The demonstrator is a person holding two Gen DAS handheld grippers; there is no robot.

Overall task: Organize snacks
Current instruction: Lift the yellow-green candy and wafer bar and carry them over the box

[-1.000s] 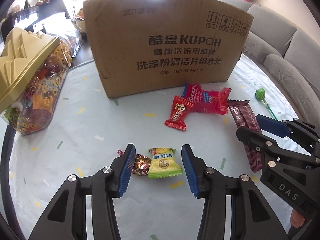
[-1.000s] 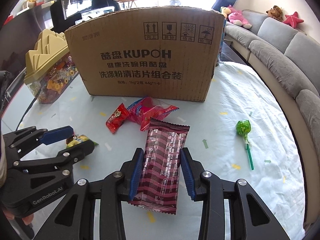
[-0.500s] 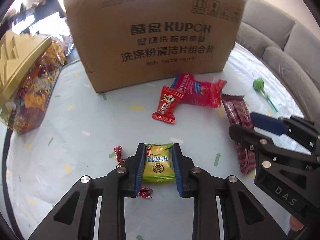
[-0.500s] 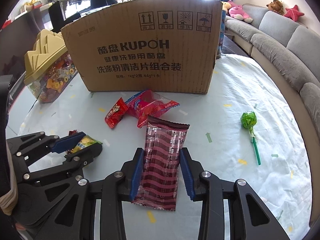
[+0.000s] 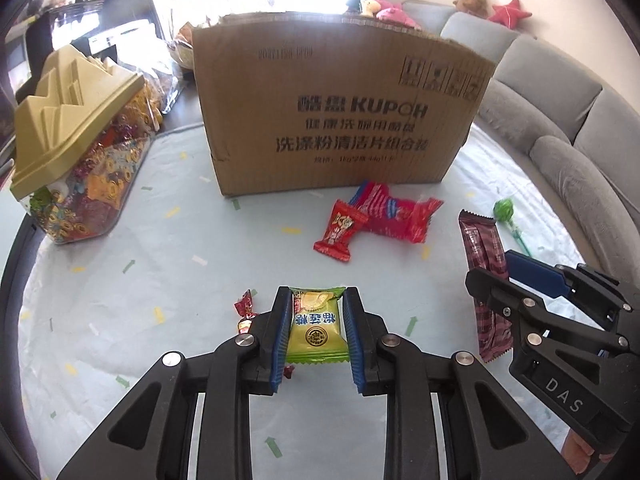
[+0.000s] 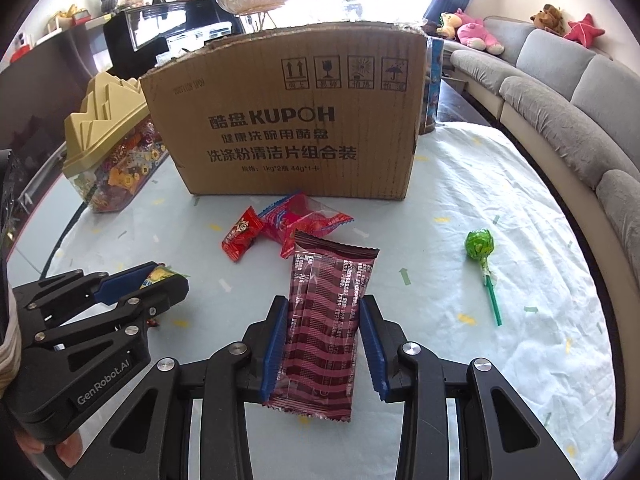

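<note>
My left gripper (image 5: 316,294) is shut on a green and yellow candy packet (image 5: 316,328), held just above the table; it shows again at the left of the right wrist view (image 6: 160,276). Both blue pads of my right gripper (image 6: 324,302) press the sides of a long maroon snack bar (image 6: 328,312), which it is shut on. On the table ahead lie a small red packet (image 5: 340,232), a bigger red packet (image 5: 396,216) and a green lollipop (image 6: 479,244). Behind them a cardboard box (image 6: 288,128) stands upright.
A small red foil candy (image 5: 246,308) lies beside the left finger. A clear candy jar with a gold lid (image 5: 76,152) stands at the far left. A grey sofa (image 6: 560,80) curves along the right of the white-clothed table (image 6: 520,184).
The left jaws have shut on the green packet and raised it a little, leaving the foil candy on the table. The right gripper keeps its hold on the maroon bar.
</note>
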